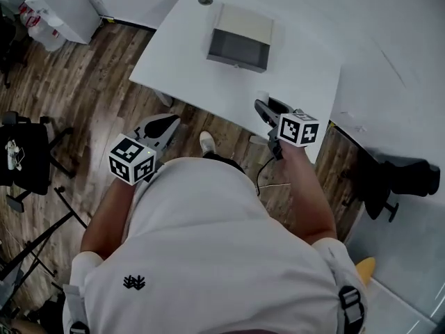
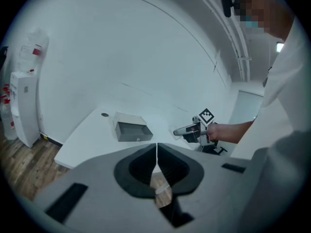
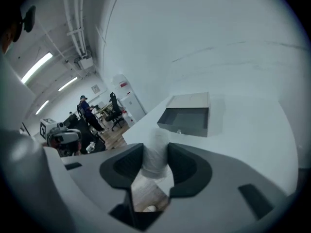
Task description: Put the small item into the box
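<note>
white table (image 1: 299, 61) holds the open grey box (image 1: 240, 37), well apart from both grippers. the right gripper (image 3: 155, 148) clamps the small white item (image 3: 155, 160), so bring it squarely over the box's opening before releasing. the left gripper (image 2: 156, 147) has its jaws closed together, empty.

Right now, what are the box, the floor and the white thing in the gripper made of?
Box: maybe cardboard or thin board; matte grey, beige top, crisp flat edges.
Floor: wood or wood-look planks; streaky brown grain.
White thing: looks soft, matte, perhaps foam or paper; too blurred to tell.
</note>
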A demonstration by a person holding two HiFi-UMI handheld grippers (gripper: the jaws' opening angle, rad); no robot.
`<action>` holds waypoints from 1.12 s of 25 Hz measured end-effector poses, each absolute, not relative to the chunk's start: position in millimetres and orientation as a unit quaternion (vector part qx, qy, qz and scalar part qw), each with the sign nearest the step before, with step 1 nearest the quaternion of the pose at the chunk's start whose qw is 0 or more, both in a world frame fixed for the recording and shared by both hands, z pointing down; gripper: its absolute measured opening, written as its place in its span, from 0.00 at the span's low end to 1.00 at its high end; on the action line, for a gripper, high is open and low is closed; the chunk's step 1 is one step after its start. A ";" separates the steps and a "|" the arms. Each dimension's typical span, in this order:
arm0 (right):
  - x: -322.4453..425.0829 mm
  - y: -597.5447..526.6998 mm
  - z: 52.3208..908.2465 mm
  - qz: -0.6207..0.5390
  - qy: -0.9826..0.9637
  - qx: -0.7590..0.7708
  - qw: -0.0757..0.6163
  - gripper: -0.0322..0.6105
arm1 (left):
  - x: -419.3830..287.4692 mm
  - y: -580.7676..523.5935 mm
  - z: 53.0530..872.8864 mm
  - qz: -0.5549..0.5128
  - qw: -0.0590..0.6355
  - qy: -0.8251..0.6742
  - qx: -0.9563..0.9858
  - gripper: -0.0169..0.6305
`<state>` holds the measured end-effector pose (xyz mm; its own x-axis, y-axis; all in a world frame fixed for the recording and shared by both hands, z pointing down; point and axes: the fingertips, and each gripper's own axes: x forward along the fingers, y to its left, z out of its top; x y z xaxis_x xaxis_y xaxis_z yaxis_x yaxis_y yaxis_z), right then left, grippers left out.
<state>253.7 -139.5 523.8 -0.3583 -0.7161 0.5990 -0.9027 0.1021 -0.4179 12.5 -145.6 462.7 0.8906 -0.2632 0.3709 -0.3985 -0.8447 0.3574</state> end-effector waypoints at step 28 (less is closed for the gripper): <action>324.9 -347.1 632.9 0.416 -0.732 0.470 0.264 0.31 | 27.1 -191.5 466.8 0.156 0.247 -0.378 0.879 0.05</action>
